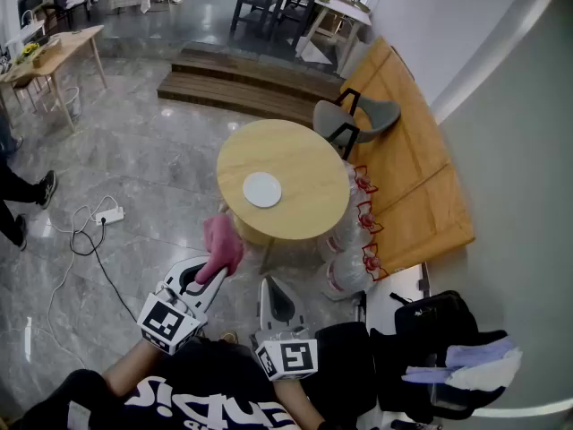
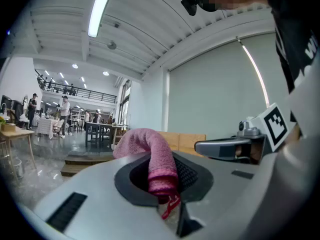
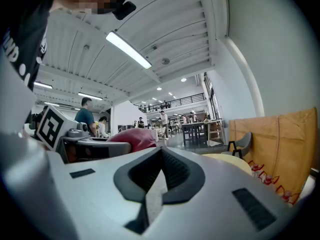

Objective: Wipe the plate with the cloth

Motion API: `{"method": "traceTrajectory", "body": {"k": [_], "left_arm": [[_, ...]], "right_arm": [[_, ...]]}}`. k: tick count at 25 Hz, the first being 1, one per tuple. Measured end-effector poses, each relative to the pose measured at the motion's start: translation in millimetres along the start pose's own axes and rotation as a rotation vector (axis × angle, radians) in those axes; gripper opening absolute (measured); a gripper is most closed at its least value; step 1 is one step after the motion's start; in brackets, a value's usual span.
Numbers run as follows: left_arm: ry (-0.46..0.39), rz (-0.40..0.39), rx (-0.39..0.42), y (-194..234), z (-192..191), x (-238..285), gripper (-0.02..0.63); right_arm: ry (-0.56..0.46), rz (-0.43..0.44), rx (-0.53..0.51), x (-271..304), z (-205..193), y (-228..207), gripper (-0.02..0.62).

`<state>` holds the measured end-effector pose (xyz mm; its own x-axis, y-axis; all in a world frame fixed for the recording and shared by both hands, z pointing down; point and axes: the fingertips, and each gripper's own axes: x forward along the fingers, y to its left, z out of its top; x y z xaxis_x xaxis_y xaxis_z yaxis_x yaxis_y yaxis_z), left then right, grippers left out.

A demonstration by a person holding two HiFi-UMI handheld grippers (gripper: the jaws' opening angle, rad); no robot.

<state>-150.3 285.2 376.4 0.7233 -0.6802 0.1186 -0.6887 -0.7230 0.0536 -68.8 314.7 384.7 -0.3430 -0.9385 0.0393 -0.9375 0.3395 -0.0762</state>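
While your left hand-held gripper clamps the cloth and your right hand-held gripper sits closed, empty, the plate lies on the worktop, well apart; all wiping is left.

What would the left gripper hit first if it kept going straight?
Probably the table, at its near edge. The left gripper, shut on the cloth, points that way, though height is unclear.
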Motion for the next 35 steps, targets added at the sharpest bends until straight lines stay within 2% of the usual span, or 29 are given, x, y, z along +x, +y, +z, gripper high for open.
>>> {"method": "traceTrajectory", "body": {"k": [17,23,27,35], "left_arm": [[-0.021,-0.013,0.02,-4,-3,-1,0.052],[-0.003,0.007,0.016,-5,-3,4,0.052],[-0.02,0.001,0.042,-8,-8,13,0.052],[-0.029,0.033,0.032,-16,-5,32,0.052]], "right_arm": [[-0.002,0.04,0.027,-2,-1,2,0.021],[0.005,0.024,0.023,-9,-2,-14,0.021],[0.009,0.033,0.026,-11,-4,-25,0.021],[0.024,0.046,0.018,-23,-10,-51,0.021]]}}
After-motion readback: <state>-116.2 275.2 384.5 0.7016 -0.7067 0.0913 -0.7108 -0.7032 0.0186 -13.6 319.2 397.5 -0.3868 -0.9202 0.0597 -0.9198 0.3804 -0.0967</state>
